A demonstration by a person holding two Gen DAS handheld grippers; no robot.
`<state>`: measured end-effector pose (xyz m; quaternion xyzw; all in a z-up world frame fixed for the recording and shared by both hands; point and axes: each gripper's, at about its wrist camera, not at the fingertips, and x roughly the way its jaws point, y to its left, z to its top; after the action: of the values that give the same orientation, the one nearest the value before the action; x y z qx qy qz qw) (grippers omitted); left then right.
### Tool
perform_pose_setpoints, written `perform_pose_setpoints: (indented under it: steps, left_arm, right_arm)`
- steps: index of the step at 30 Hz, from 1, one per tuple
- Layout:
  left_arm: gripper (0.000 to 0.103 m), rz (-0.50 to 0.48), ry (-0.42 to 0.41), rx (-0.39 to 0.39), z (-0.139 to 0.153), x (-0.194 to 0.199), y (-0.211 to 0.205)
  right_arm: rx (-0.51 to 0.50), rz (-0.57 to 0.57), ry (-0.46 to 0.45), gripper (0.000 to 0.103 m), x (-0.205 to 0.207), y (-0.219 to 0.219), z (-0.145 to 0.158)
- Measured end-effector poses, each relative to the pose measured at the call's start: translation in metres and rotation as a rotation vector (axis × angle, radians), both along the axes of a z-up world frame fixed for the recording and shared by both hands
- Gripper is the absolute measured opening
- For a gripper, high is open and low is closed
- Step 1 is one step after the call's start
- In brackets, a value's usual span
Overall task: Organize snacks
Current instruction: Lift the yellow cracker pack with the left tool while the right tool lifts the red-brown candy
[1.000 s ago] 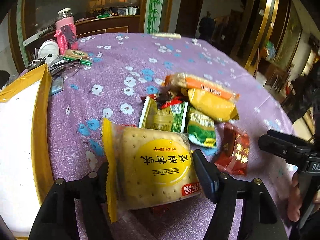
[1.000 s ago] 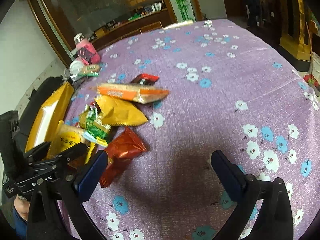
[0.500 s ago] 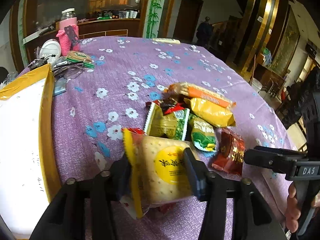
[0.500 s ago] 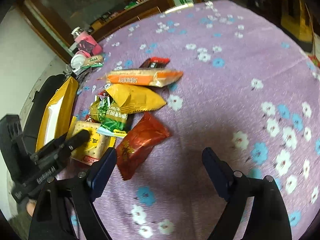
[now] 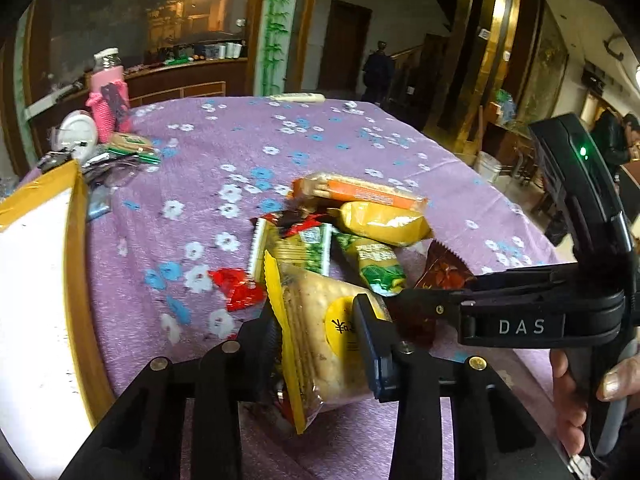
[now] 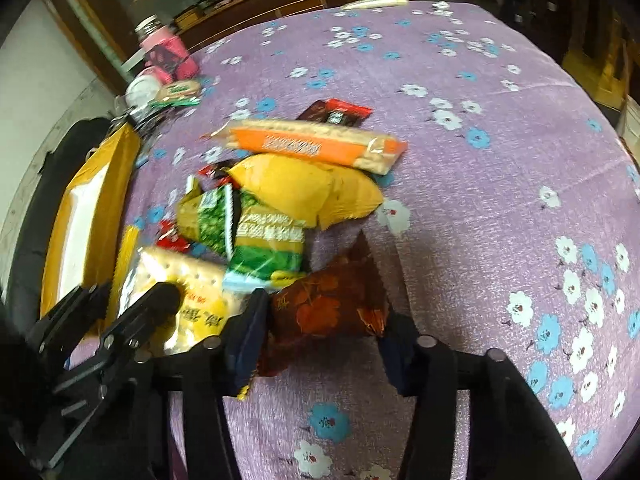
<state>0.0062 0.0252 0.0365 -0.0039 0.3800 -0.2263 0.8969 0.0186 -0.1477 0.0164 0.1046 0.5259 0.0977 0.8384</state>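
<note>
The yellow-rimmed tray (image 5: pixel 76 264) at the table's left edge shows only its white floor. The left gripper (image 5: pixel 320 332) pinches the biscuit packet (image 5: pixel 316 328), tilted on edge beside the snack pile (image 6: pixel 280 184). The right gripper (image 6: pixel 324 336) straddles the red-brown packet (image 6: pixel 328 300), fingers apparently touching its sides. Only the left view shows the hand (image 5: pixel 576 392) holding the right gripper.

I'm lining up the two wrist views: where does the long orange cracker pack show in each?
Left wrist: the orange cracker pack lies right of centre, at the pile's far end.
Right wrist: it lies above centre, left of the middle.
Shared landmark: the yellow snack bag, directly in front of it.
</note>
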Motion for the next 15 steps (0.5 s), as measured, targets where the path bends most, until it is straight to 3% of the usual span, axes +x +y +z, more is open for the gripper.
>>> perform_pose_setpoints:
  steps: [7,12,14,15]
  left_arm:
    - [0.038,-0.186,0.011,0.011,0.001,-0.016,-0.025]
    - [0.052,-0.258,0.018,0.075,0.000,-0.029,-0.036]
    - [0.069,-0.226,0.028,0.107,0.001,-0.033,-0.032]
    - [0.072,-0.209,0.019,0.112,0.002,-0.035,-0.028]
  right_arm:
    - [0.055,-0.022,0.023,0.036,-0.014,-0.046,0.001]
    - [0.078,-0.057,0.037,0.037,-0.028,-0.077,0.002]
    - [0.081,-0.053,0.045,0.039,-0.036,-0.084,0.003]
    - [0.071,-0.058,0.045,0.042,-0.040,-0.089,0.004]
